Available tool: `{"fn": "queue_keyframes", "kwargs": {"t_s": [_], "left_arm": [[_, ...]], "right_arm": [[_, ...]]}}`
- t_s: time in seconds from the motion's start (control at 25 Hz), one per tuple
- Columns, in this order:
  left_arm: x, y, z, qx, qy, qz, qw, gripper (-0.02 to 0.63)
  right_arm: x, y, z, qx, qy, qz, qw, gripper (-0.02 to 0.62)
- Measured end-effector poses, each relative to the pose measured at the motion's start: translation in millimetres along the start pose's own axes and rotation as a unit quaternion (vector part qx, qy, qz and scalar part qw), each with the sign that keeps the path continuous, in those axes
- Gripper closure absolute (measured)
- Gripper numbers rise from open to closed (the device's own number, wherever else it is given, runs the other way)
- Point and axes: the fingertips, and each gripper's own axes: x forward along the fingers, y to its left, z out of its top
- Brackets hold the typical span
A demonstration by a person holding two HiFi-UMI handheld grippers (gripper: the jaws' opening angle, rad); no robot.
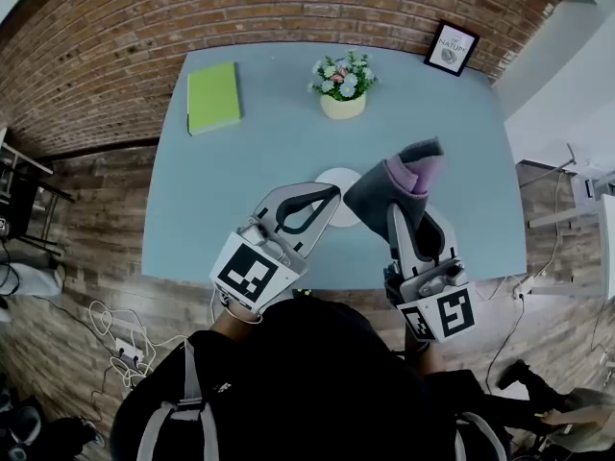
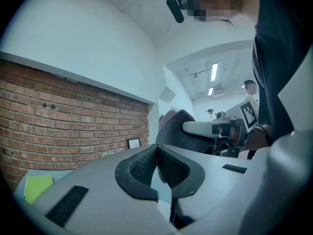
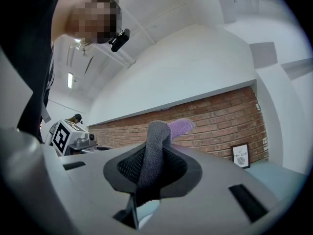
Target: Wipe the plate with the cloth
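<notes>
A white plate (image 1: pixel 342 216) lies on the blue-grey table (image 1: pixel 221 200), partly covered by both grippers. My left gripper (image 1: pixel 332 193) is over the plate's left side. Its ribbed pads (image 2: pixel 139 166) meet, and I see nothing between them (image 2: pixel 157 150). My right gripper (image 1: pixel 395 211) is shut on a grey and purple cloth (image 1: pixel 396 182), which bunches up over the plate's right edge. In the right gripper view the cloth (image 3: pixel 157 131) stands up between the pads, its purple end on top. In the left gripper view the cloth (image 2: pixel 173 129) shows to the right.
At the back of the table are a green book (image 1: pixel 213 96), a pot of flowers (image 1: pixel 342 86) and a framed picture (image 1: pixel 452 48) against the brick wall. The table's near edge runs just below the grippers. Cables lie on the wooden floor at the left.
</notes>
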Motion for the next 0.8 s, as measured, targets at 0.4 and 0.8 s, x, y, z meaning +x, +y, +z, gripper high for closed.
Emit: {"fn": "queue_keyframes", "kwargs": {"t_s": [0.4, 0.8], "left_arm": [[1.2, 10.5, 1.0, 0.003, -0.004, -0.008, 1.0, 0.6], [14.7, -3.1, 5.8, 0.009, 0.003, 0.004, 1.0, 0.6]], "right_arm": [[13.5, 2.9, -4.4, 0.002, -0.001, 0.0, 1.0, 0.535], [6.9, -4.1, 5.7, 0.004, -0.013, 0.033, 0.999, 0.535]]}}
